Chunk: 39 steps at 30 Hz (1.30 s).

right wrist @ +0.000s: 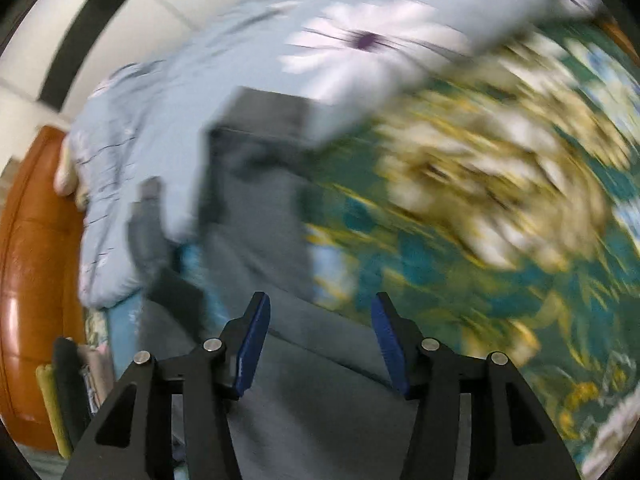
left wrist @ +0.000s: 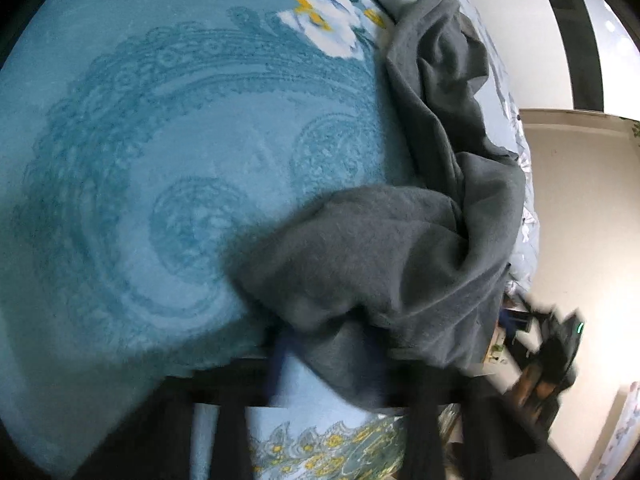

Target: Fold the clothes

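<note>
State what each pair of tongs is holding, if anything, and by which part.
The left tongs seem shut on a bunched fold of the grey garment, though cloth hides the tips. The right tongs stand open over grey cloth, holding nothing.

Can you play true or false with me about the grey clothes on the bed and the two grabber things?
1. The right gripper is open with nothing between its blue pads. True.
2. The grey garment in the left view is folded into a neat square. False: it lies bunched and rumpled.
3. The bedspread has a blue swirly pattern. True.
4. The left gripper is wide open and far from the cloth. False: the grey garment drapes over its fingers, which seem shut on it, though they are blurred.
5. The flowers printed on the bedspread are red. False: they are white with yellow.
</note>
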Motion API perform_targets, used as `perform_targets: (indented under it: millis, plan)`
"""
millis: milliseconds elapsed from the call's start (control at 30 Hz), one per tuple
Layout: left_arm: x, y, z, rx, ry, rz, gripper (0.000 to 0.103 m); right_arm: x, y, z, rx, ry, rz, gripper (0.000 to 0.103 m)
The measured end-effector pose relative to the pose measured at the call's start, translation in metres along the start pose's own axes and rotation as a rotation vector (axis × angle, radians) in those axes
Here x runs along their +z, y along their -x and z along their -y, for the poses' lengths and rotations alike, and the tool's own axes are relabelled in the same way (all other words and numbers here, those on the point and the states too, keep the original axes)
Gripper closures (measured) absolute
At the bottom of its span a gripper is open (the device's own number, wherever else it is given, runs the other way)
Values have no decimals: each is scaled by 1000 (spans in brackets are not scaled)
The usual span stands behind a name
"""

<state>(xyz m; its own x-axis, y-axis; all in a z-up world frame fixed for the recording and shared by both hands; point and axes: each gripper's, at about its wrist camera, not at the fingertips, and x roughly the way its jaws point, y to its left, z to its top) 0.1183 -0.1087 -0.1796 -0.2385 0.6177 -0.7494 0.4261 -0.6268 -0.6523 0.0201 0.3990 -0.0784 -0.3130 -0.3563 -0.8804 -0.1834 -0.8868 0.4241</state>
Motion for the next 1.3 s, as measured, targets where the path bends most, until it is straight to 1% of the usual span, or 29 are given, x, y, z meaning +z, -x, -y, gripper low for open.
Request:
perform_targets:
  millis: [33,67,133,167,233,267,333,367,400,467,500,533,600,633,700,733,767,833,867,967,1033,1100,1167,1233,1267,1300]
  plan:
    - [3,4,1,5,0,21,100,-9,2,14,-12,-18,-14,49]
    - [3,7,2,9,-4,38,101,-18,1,23,-23,-36,-24,49]
    - [12,28,6,5,-11,98,101,-35,1,39,-30,-73,-42,49]
    - [19,41,7,-5,-10,136,101,-42,2,45,-26,-87,-50,49]
    - [41,81,15,6,-30,250,101,-58,3,52,-1,-106,-71,49]
    - [54,102,20,15,-42,312,101,-63,4,52,12,-106,-79,49]
    - [81,149,26,66,-83,451,101,-73,5,44,38,-82,-97,49]
    - [95,172,29,91,-93,506,101,-76,5,38,50,-61,-103,49]
    - [107,192,34,108,-102,552,101,-78,4,31,61,-38,-108,49]
    - [128,218,52,161,-151,592,101,-75,2,15,90,-9,-105,49]
    - [132,224,58,187,-180,585,101,-73,0,8,103,-2,-101,49]
    - [136,219,62,223,-205,561,99,-68,-4,0,117,-2,-99,49]
    - [141,201,70,295,-249,506,98,-59,-15,-17,145,-8,-94,49]
    - [141,187,73,306,-261,486,96,-54,-18,-24,161,-12,-89,49]
    - [137,158,68,284,-248,445,81,-45,-26,-38,188,-22,-82,49]
    - [131,147,66,253,-227,420,63,-40,-31,-45,192,-30,-79,49]
    - [125,138,61,219,-203,396,51,-36,-36,-50,195,-34,-75,49]
    - [109,128,44,147,-158,377,48,-25,-51,-62,190,-39,-67,49]
    - [99,126,36,126,-137,373,46,-19,-57,-66,180,-40,-63,49]
    - [66,124,10,84,-69,363,44,4,-78,-74,127,-58,-37,49]
    - [46,122,-11,67,-14,352,44,14,-89,-74,100,-103,-23,49]
    - [32,117,-29,54,29,324,43,22,-101,-72,87,-172,-13,49]
    - [22,113,-46,44,66,299,43,24,-111,-76,121,-211,-29,50]
    - [17,112,-57,35,94,294,43,24,-121,-81,162,-244,-49,67]
    - [15,112,-62,24,105,298,43,23,-123,-85,168,-246,-60,88]
    - [14,112,-65,18,108,299,43,22,-123,-90,161,-236,-66,97]
